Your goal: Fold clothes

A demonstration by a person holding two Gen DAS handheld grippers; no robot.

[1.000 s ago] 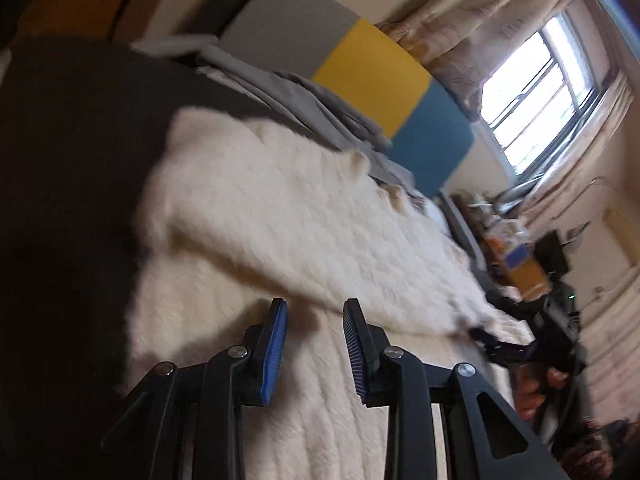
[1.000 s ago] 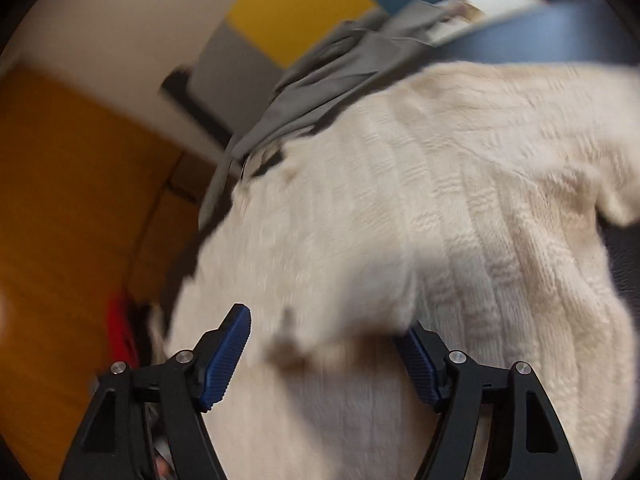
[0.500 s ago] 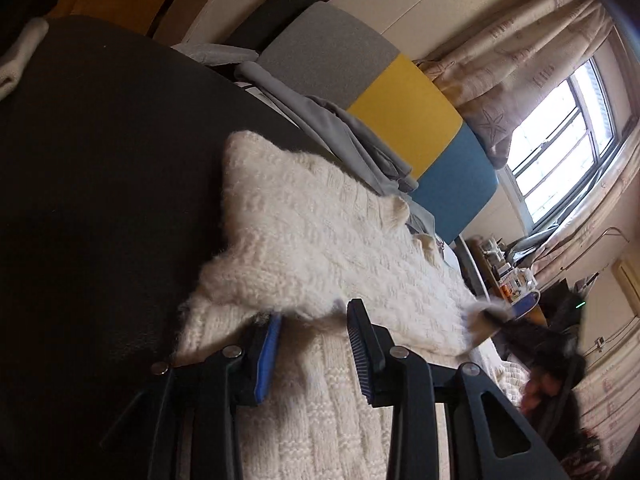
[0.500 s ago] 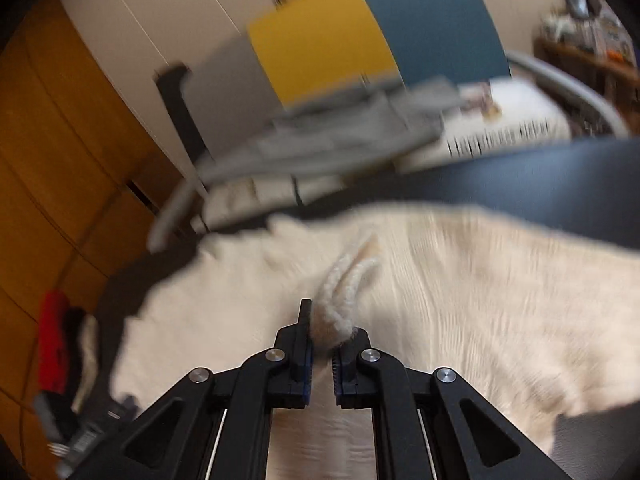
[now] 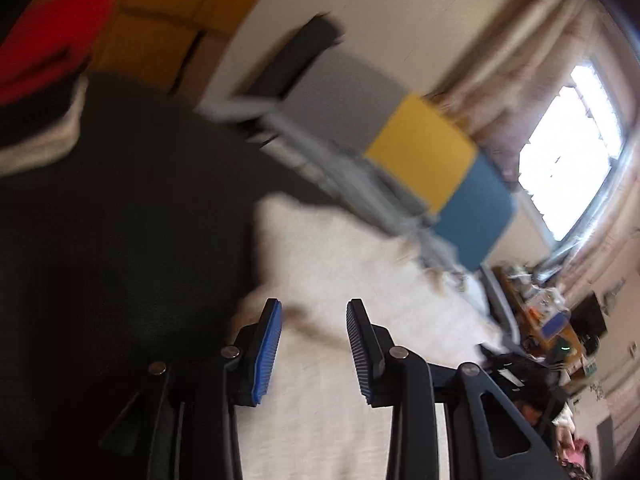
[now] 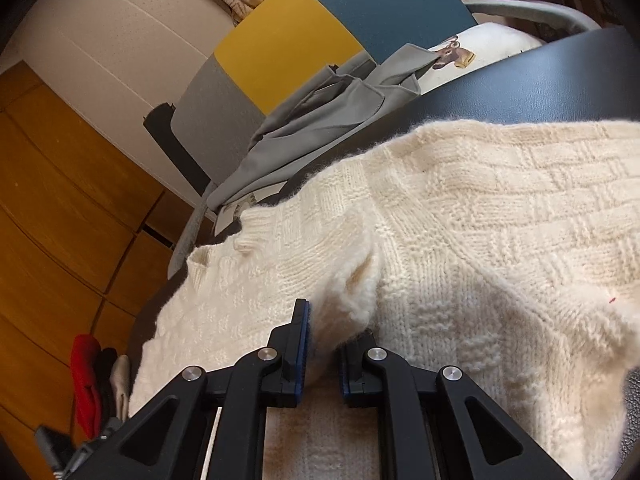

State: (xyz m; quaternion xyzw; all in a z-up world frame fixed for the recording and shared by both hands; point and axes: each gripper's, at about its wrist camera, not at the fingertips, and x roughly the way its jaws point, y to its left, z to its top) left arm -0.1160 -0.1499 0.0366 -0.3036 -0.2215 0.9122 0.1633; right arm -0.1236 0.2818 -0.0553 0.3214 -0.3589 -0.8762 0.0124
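A cream knitted sweater (image 6: 480,216) lies spread on a black table (image 6: 540,80). My right gripper (image 6: 324,344) is shut on a raised fold of the sweater and holds it just above the rest of the garment. In the blurred left wrist view the sweater (image 5: 344,264) shows pale on the dark table (image 5: 120,216). My left gripper (image 5: 314,324) is open and empty, with its fingers above the sweater's near part.
A grey garment (image 6: 320,120) hangs over a chair with grey, yellow and blue back panels (image 6: 304,40) behind the table. Red, black and white clothes (image 6: 96,376) lie at the table's left end. Wooden cabinets (image 6: 60,220) stand at the left. A window (image 5: 572,152) is at the right.
My right gripper closed on a fold of the sweater and now holds it lifted. My left gripper stayed open and swung fast, leaving its view blurred.
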